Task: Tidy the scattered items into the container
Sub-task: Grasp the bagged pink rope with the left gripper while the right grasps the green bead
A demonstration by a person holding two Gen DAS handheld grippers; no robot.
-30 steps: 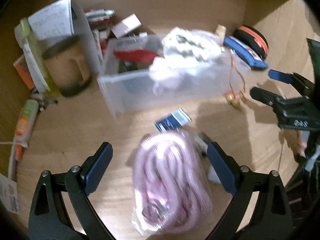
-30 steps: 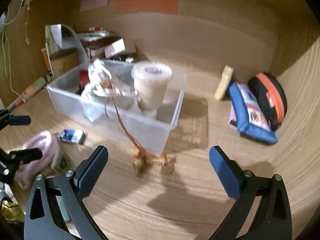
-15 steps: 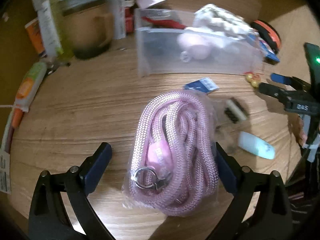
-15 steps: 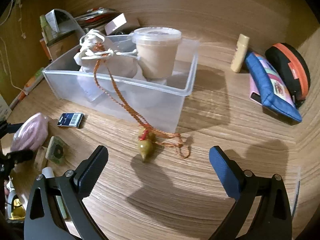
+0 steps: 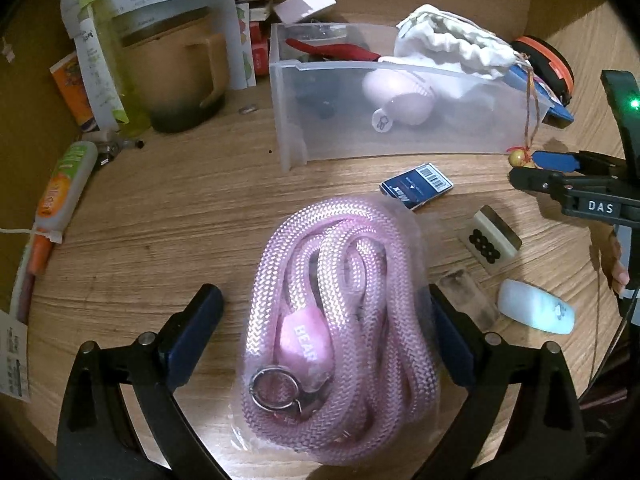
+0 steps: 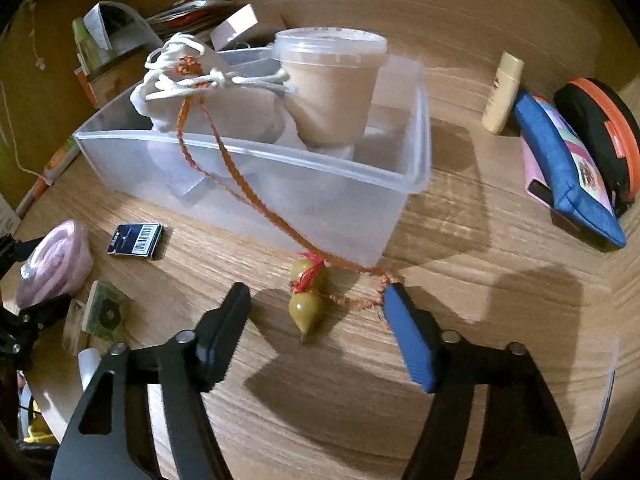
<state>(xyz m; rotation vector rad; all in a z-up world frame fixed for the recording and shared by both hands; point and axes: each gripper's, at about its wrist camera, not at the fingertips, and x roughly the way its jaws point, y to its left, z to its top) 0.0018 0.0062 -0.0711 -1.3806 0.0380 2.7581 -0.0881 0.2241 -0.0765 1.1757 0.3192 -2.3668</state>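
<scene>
A clear plastic bin (image 5: pixel 400 136) (image 6: pixel 256 184) stands on the wooden table, holding a white drawstring pouch (image 6: pixel 188 80), a lidded tub (image 6: pixel 332 80) and a pink item (image 5: pixel 400 96). My left gripper (image 5: pixel 324 332) is open, its fingers either side of a bagged pink rope (image 5: pixel 340 320). My right gripper (image 6: pixel 316 324) is open around an olive gourd charm (image 6: pixel 306 300) on an orange braided cord (image 6: pixel 240 184) that hangs out of the bin. It also shows at the right of the left wrist view (image 5: pixel 540 168).
A blue card box (image 5: pixel 416 186) (image 6: pixel 134 240), a mahjong tile (image 5: pixel 492 240), a clear block (image 5: pixel 466 298) and a pale tube (image 5: pixel 536 312) lie near the bin. A mug (image 5: pixel 180 76), papers and tubes crowd the left. Pouches (image 6: pixel 568 172) lie right.
My left gripper dropped lower over the pink rope, fingers now flanking it. My right gripper moved forward and down to the gourd charm, and its fingers narrowed around it.
</scene>
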